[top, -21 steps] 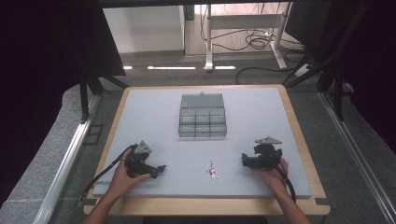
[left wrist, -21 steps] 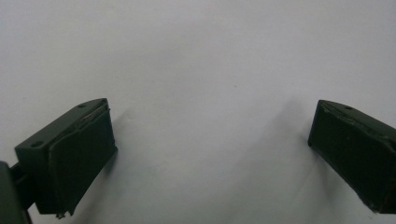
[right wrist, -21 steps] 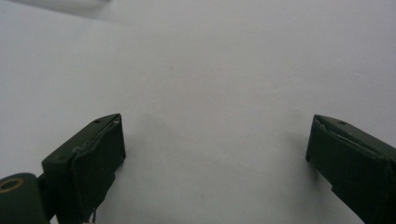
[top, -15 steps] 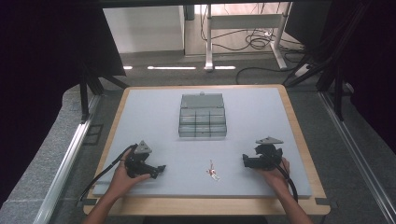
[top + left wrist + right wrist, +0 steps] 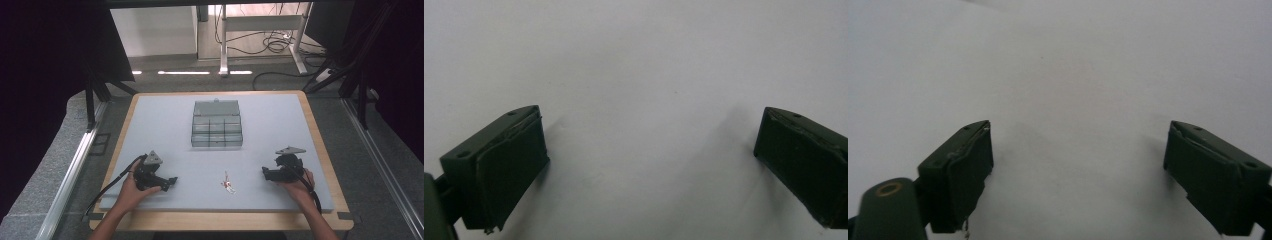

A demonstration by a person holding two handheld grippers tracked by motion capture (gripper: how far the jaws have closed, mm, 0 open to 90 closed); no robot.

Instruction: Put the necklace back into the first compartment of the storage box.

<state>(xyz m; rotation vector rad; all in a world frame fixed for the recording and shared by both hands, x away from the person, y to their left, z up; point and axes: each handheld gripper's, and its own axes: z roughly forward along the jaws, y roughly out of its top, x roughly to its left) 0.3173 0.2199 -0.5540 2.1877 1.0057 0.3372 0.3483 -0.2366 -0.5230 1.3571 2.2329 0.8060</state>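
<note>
A small red and white object point(image 5: 227, 183) lies on the grey mat point(image 5: 165, 130) near the front, between my two hands. My left gripper point(image 5: 171, 181) rests low at the front left, pointing right, jaws wide apart with nothing between them point(image 5: 649, 150). My right gripper point(image 5: 264, 174) sits at the front right, pointing left toward the small object, jaws also wide apart over bare mat point(image 5: 1078, 160). A clear plastic compartment box point(image 5: 216, 126) with its lid up stands at the middle of the mat, well beyond both grippers.
The mat lies on a wooden-edged table point(image 5: 320, 135). Dark frame struts point(image 5: 92, 100) stand at the left and right back corners. Cables and desk legs point(image 5: 272, 42) lie on the floor beyond the table.
The right gripper has edged slightly left toward the small object. The left gripper has kept still.
</note>
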